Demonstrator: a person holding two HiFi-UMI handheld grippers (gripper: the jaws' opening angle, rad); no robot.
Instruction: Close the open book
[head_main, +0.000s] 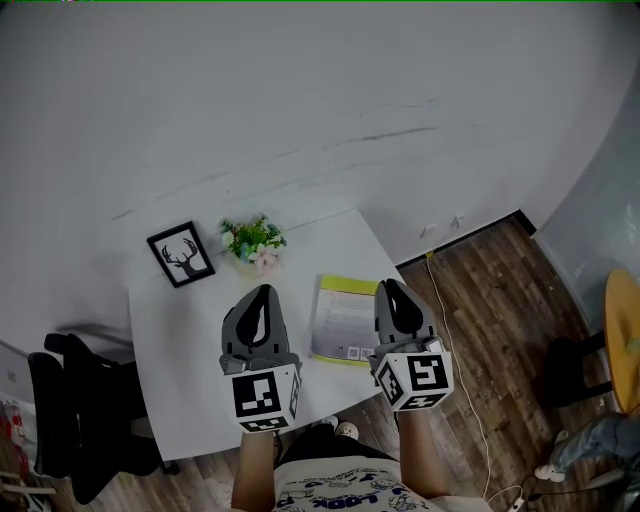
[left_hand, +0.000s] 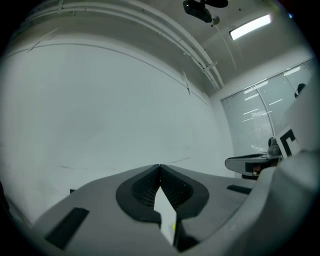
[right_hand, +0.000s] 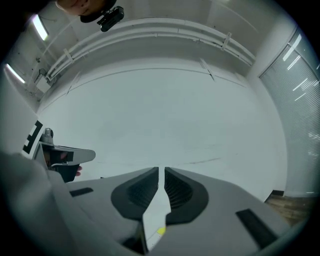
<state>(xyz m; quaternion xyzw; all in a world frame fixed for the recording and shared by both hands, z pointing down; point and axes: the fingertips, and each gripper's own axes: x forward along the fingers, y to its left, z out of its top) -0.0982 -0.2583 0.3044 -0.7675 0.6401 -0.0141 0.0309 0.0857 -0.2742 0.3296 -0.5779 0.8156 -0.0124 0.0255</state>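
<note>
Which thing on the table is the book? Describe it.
Find the small white table by the white wall. On its right half, right of the potted green plant with pink flowers, lies a white book with a yellow-green border. Unlike the upright black-framed deer picture, it lies flat.

Print on the book (head_main: 345, 320) is unreadable.

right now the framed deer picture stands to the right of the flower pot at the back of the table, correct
Not quite. The head view shows the framed deer picture standing to the left of the flower pot, not the right, at the back of the table.
</note>
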